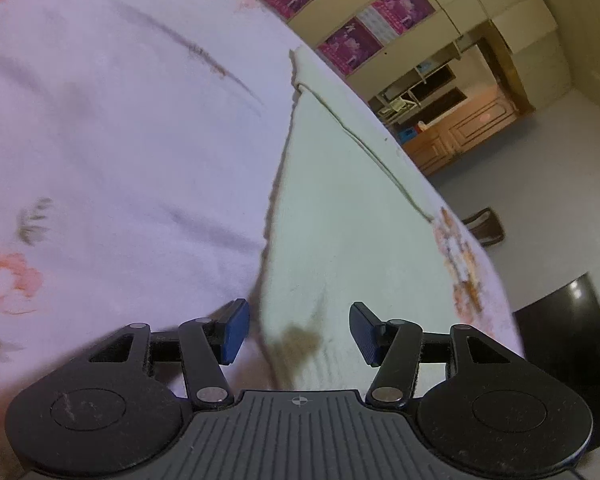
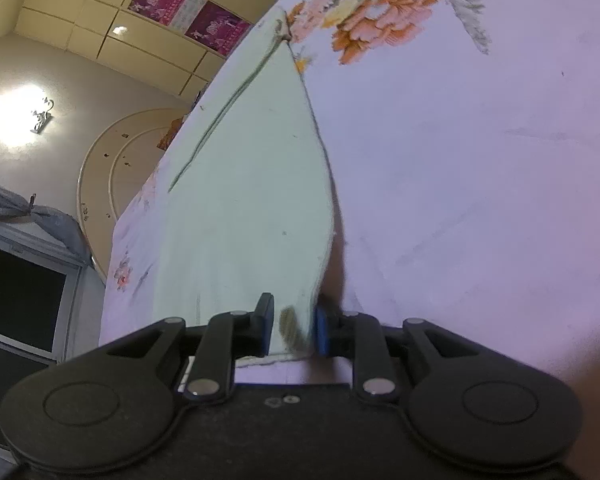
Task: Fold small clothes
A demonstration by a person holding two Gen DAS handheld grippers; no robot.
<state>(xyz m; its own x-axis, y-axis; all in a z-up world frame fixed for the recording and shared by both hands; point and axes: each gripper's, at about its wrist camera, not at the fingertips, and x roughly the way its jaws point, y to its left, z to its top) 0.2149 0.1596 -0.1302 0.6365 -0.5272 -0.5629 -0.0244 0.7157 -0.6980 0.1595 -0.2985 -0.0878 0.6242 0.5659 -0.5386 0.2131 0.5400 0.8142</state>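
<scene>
- Left wrist view: we see our left tool (image 1: pixel 298 330) with its 2 blue pads spread wide. Between them, touching neither pad, lies the near end of a pale green cloth (image 1: pixel 340 200).
- The cloth lies flat on a bed covered by a floral sheet (image 1: pixel 120 120), close to the sheet's right edge, and stretches away from us. A thin dark seam runs along it, and a brownish patch sits at its near end.
- Beyond the bed we see a grey floor (image 1: pixel 540 152), a wooden cabinet (image 1: pixel 460 128) and pink posters (image 1: pixel 400 6) on a wall.
- Right wrist view: our right tool (image 2: pixel 294 330) has its pads drawn close, with the near corner of the cloth (image 2: pixel 252 200) between them. The picture is blurred there, so we cannot tell whether both pads press on it.
- The cloth runs forward along the sheet (image 2: pixel 460 160), near its left edge.
- To the left we see a lit lamp (image 2: pixel 20 114) and a dark window (image 2: pixel 16 300).
</scene>
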